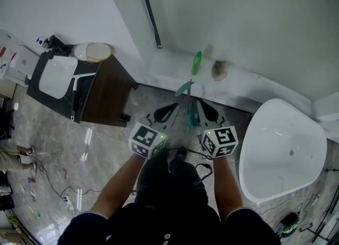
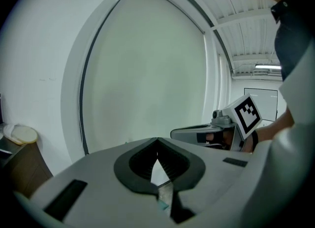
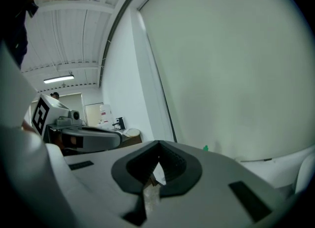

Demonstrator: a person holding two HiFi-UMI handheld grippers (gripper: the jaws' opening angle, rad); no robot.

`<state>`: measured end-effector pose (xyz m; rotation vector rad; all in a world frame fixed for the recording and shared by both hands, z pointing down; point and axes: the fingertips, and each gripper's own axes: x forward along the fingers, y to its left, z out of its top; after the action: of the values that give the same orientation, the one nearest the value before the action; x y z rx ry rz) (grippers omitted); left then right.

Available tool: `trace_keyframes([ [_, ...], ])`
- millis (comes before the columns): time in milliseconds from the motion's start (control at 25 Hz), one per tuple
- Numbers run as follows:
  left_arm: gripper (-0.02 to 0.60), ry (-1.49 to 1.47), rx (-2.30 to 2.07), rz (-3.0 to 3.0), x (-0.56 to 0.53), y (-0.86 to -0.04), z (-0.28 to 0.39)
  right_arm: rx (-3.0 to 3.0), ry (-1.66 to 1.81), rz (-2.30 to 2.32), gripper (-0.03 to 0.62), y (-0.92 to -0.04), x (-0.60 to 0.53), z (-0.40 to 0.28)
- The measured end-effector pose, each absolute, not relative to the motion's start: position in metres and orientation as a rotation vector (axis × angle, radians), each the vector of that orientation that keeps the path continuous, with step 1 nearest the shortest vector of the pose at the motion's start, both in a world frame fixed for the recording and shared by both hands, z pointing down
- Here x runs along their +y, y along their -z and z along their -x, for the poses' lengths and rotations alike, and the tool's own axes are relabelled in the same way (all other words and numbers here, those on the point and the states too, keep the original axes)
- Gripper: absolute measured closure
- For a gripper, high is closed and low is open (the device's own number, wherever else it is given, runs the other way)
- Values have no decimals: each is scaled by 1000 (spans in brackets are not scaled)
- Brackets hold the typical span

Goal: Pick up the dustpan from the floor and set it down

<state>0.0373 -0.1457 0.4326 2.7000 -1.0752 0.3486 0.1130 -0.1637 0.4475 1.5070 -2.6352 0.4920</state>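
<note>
The teal dustpan [image 1: 189, 112] stands upright on the floor, its long handle ending in a green grip [image 1: 197, 63] that leans on a white ledge [image 1: 169, 64]. My left gripper [image 1: 172, 107] hangs just left of it and my right gripper [image 1: 203, 104] just right of it, both above the floor. Each is shut with nothing between the jaws. The left gripper view shows the left gripper's [image 2: 157, 146] jaw tips meeting, with the right gripper [image 2: 216, 133] alongside. The right gripper view shows the right gripper's [image 3: 158, 148] tips meeting, the green grip [image 3: 205, 147] beyond, and the left gripper [image 3: 86, 136] alongside.
A white bathtub [image 1: 280, 143] fills the right side. A dark cabinet [image 1: 106, 90] with a white basin [image 1: 57, 75] stands at the left. A round grey thing [image 1: 220, 70] rests on the ledge. Cables and a power strip [image 1: 69, 201] lie on the marbled floor at lower left.
</note>
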Motion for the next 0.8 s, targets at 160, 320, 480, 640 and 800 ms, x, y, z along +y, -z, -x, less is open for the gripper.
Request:
trace_keyframes([
  [160, 568, -392, -1093, -2662, -165, -466, -31, -2571, -515, -1484, 588, -488, -190, -113],
  [320, 568, -421, -1097, -2626, -185, -504, -27, -2514, -526, -1442, 586, -541, -213, -112],
  [480, 568, -452, -1110, -2589, -202, -540, -20, -2432, -569, -1416, 586, -596, -235, -114],
  [640, 568, -481, -1114, -2542, -214, -572, -12, -2361, -594, -1420, 501, -645, -259, -114],
  [800, 568, -506, -1111, -2509, -220, -595, -6, -2310, -649, -1359, 366, -694, -274, -106],
])
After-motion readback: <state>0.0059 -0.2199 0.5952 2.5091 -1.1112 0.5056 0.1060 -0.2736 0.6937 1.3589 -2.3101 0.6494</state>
